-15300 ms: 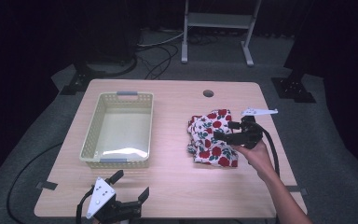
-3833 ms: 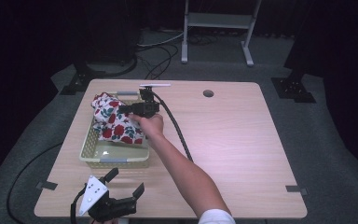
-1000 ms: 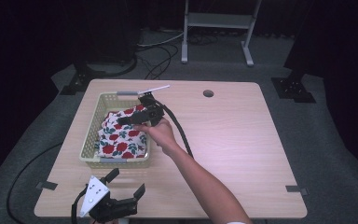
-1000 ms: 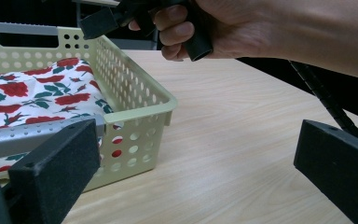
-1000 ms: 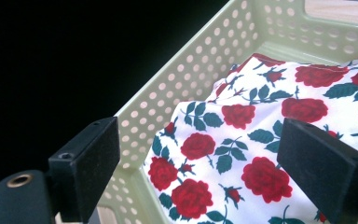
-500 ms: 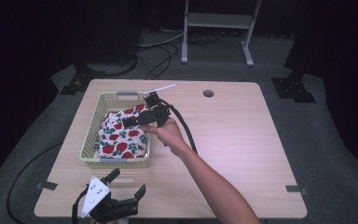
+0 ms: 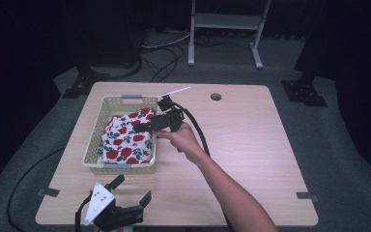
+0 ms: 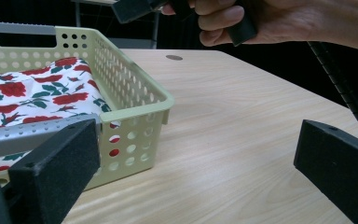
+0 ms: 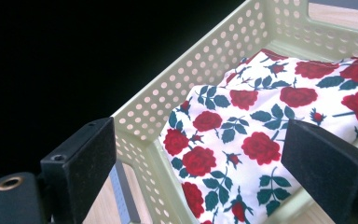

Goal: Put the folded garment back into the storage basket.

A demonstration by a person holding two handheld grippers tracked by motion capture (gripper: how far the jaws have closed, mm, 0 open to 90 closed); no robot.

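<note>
Rose-print cloth (image 8: 32, 95) lying inside a pale green perforated basket (image 8: 135, 100) on a wooden table (image 8: 242, 140), black jaws wide apart

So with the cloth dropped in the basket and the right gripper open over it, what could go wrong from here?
1. The right gripper hangs low over the rose-print cloth with its jaws apart; pulling back, a jaw might snag a fold and drag it out.
2. Its cable trails beside the basket rim and could catch it.
3. The left gripper sits open close to the basket's near wall; a forward move may shove it.
</note>
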